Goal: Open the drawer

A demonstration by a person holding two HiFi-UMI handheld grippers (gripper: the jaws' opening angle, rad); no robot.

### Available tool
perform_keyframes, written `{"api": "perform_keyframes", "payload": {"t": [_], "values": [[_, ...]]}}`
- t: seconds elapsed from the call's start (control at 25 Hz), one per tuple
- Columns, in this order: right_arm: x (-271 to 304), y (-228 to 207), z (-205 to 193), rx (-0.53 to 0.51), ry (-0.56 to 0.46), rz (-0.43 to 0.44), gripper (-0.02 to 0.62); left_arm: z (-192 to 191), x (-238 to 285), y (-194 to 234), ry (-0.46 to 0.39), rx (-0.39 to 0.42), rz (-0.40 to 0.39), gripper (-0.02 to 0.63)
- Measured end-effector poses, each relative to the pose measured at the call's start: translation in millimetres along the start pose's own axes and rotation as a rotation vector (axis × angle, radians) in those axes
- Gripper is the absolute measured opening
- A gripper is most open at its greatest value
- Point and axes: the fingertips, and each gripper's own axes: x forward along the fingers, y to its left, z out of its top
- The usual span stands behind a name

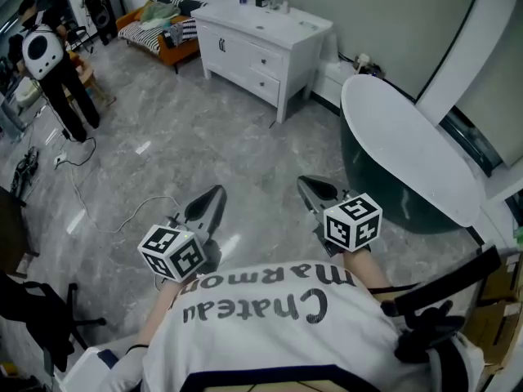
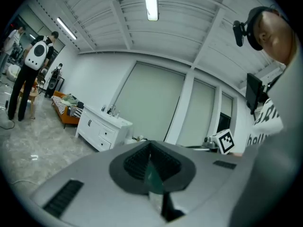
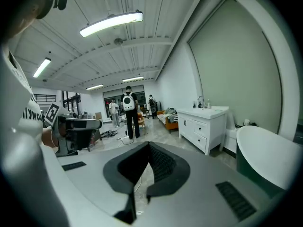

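Observation:
The white vanity cabinet (image 1: 245, 51) with its drawers (image 1: 265, 60) stands far across the grey floor against the back wall. It also shows small in the left gripper view as the cabinet (image 2: 102, 129) and in the right gripper view as the cabinet (image 3: 203, 126). All drawers look closed. My left gripper (image 1: 214, 194) and right gripper (image 1: 310, 186) are held side by side near my body, well short of the cabinet. The left gripper (image 2: 150, 145) has its jaws together with nothing between them. The right gripper (image 3: 147, 148) is shut and empty too.
A white and dark green bathtub (image 1: 409, 137) lies close on the right. A cable (image 1: 122, 215) trails on the floor at left, near a dark chair (image 1: 33, 317). A person with a backpack (image 1: 49, 64) stands far left. An orange sofa (image 1: 159, 23) sits beside the cabinet.

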Motion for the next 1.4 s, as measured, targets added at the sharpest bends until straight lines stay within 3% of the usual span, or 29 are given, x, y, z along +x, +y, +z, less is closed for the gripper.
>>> {"api": "perform_keyframes", "payload": {"t": [0.36, 0.56, 0.76, 0.96, 1.4], "values": [[38.8, 34.4, -13.8, 0.055, 0.008, 0.011, 0.008, -8.1, -29.7, 37.0, 0.027, 0.007, 0.019, 0.009], [55.4, 43.7, -44.3, 0.068, 0.078, -0.005, 0.009, -16.7, -40.1, 52.7, -0.012, -0.047, -0.004, 0.009], [68.3, 35.6, -41.4, 0.09, 0.085, -0.012, 0.009, -15.8, -26.9, 62.5, -0.003, -0.113, -0.057, 0.009], [106.8, 9.6, -35.2, 0.055, 0.12, -0.009, 0.009, -12.3, 12.9, 94.0, 0.033, -0.036, -0.012, 0.009], [200.9, -89.1, 18.2, 0.032, 0.131, 0.003, 0.009, 31.7, 125.7, 161.5, 0.011, -0.075, -0.026, 0.009]]}}
